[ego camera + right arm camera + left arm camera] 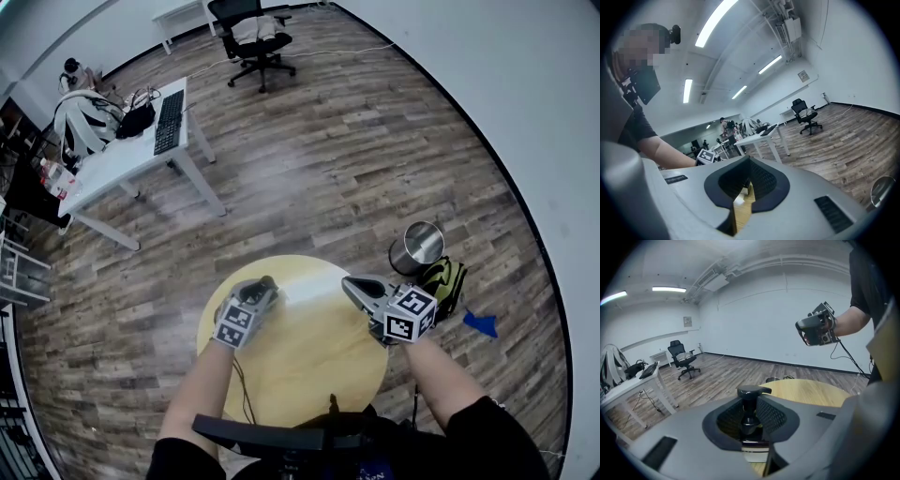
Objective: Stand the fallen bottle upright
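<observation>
In the left gripper view a dark bottle (750, 420) with a black cap (753, 391) and a pale label stands between the jaws of my left gripper (750, 404), which is shut on its neck. The head view shows the left gripper (260, 291) over the left part of the round yellow table (309, 356); the bottle is mostly hidden there. My right gripper (356, 284) hovers over the table's right side, apart from the bottle. Its jaws (749, 176) stand together with only a thin slit, holding nothing. The left gripper view has the right gripper (802, 328) raised at the right.
A metal bin (417, 246), a green-and-black bag (448, 278) and a blue scrap (480, 324) sit on the wood floor right of the table. A white desk (131, 155) and an office chair (255, 42) stand far off. A dark chair back (281, 436) is at the table's near edge.
</observation>
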Available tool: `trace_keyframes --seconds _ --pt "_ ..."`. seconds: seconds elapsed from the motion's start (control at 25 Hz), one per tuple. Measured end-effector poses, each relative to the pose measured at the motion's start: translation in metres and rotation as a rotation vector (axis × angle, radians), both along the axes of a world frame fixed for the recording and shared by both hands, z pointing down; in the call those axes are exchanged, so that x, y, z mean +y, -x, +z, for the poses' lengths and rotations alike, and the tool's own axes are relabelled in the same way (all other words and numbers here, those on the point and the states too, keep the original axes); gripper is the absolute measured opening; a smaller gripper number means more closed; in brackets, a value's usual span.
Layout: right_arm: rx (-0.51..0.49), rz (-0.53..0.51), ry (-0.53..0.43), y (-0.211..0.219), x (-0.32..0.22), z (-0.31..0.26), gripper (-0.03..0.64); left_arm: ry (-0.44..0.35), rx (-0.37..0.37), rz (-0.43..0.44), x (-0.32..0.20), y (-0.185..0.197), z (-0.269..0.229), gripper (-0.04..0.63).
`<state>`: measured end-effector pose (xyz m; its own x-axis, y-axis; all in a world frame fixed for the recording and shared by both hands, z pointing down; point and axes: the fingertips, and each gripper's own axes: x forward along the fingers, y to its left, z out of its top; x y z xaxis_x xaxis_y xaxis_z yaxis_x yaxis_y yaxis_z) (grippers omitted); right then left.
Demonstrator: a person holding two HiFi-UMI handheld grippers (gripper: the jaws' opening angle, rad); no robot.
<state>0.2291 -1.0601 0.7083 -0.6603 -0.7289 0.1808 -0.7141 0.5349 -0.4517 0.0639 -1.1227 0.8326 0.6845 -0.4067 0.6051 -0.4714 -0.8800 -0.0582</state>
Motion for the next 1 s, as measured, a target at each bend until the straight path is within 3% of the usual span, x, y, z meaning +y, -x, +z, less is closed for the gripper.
trace_keyframes --seconds 0.24,0.6,0.68,0.84,1.0 --pt "0.003 -0.013 0.003 0.012 0.0 -0.002 0.015 0.009 0.059 -0.123 -0.001 0.026 0.004 0.114" --pt "-0.001 -0.048 -0.006 0.041 -0.001 -0.008 0.015 0.108 0.0 -0.161 0.018 0.056 0.018 0.158" --pt "0.002 -0.054 -0.007 0.047 0.0 -0.011 0.015 0.154 0.014 -0.164 0.021 0.056 0.017 0.214" --pt "0.009 -0.064 -0.009 0.053 0.002 -0.019 0.015 0.23 0.006 -0.194 0.03 0.058 0.02 0.397" --pt "0.014 -0.07 -0.017 0.053 0.007 -0.03 0.015 0.178 -0.031 -0.261 0.033 0.077 0.014 0.419"
